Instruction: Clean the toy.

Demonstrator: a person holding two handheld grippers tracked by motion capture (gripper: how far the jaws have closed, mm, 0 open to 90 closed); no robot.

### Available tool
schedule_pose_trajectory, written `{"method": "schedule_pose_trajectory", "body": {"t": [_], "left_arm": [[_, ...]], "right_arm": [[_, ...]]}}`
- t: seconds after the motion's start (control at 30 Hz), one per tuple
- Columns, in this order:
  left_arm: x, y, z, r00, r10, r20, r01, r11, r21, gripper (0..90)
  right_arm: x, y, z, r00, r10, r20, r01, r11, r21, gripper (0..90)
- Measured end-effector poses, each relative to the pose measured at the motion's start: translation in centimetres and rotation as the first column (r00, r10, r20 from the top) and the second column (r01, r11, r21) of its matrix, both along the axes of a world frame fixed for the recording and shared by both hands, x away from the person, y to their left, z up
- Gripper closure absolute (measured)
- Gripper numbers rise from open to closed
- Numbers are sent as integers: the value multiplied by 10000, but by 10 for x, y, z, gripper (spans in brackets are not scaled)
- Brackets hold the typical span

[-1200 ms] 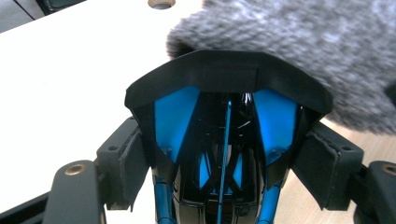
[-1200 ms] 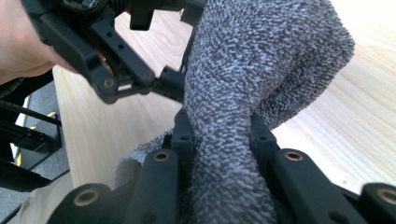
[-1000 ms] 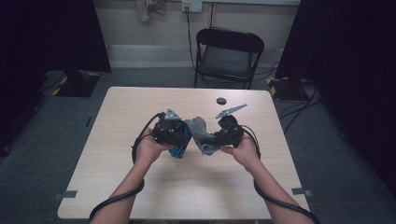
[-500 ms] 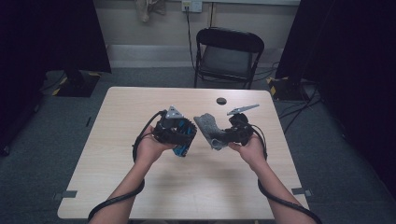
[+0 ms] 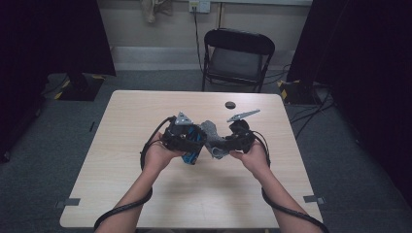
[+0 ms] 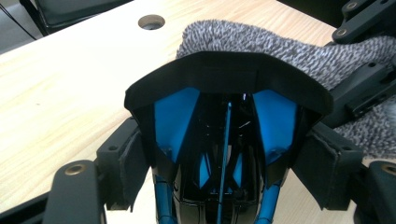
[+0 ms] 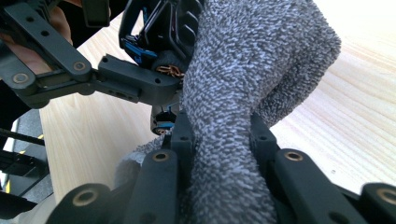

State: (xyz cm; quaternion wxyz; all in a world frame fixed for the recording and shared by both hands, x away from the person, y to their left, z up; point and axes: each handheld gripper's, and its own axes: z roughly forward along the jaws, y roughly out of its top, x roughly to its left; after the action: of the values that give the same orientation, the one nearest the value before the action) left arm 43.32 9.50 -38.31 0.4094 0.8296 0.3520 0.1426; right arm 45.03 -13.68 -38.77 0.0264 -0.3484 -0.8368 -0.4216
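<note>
Centre of the high view: both hands meet over the bench [image 5: 121,160], w/ the left hand-held gripper [image 5: 190,141] and right hand-held gripper [image 5: 227,143] just beside each other.

Left hand-held gripper [image 6: 219,154]: jaws closed onto a black-and-blue toy car [image 6: 219,140], one pad on each side of its body, pads touching it. In the left gripper view the car sits centre-bottom of the frame, nose end toward the camera; its blue panels show under a black hood. In the high view the car [image 5: 193,145] is centre frame, held above the bench.

Right hand-held gripper [image 7: 218,140]: jaws pinched tight on a grey speckled cloth [image 7: 243,74]; the fabric bunches between them and rises toward the top of the frame. Cloth presses against the car [image 7: 161,32] at upper left of the right gripper view. In the left gripper view the cloth [image 6: 261,42] lies behind the car, upper right.

Small dark round thing [image 5: 230,105] sits on the bench above centre, well apart from the hands.
</note>
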Motion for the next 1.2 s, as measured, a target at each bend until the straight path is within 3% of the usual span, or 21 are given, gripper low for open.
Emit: {"method": "schedule_pose_trajectory", "body": {"t": [0.43,1.2], "left_arm": [[0,1,3,10000,-2,-21,2,10000,18,255],[3,1,12,10000,75,48,-74,9999,-99,255]], "right_arm": [[0,5,-6,9998,185,-78,-185,9998,-27,713],[-6,18,-32,9961,723,-498,-728,9973,-100,713]]}}
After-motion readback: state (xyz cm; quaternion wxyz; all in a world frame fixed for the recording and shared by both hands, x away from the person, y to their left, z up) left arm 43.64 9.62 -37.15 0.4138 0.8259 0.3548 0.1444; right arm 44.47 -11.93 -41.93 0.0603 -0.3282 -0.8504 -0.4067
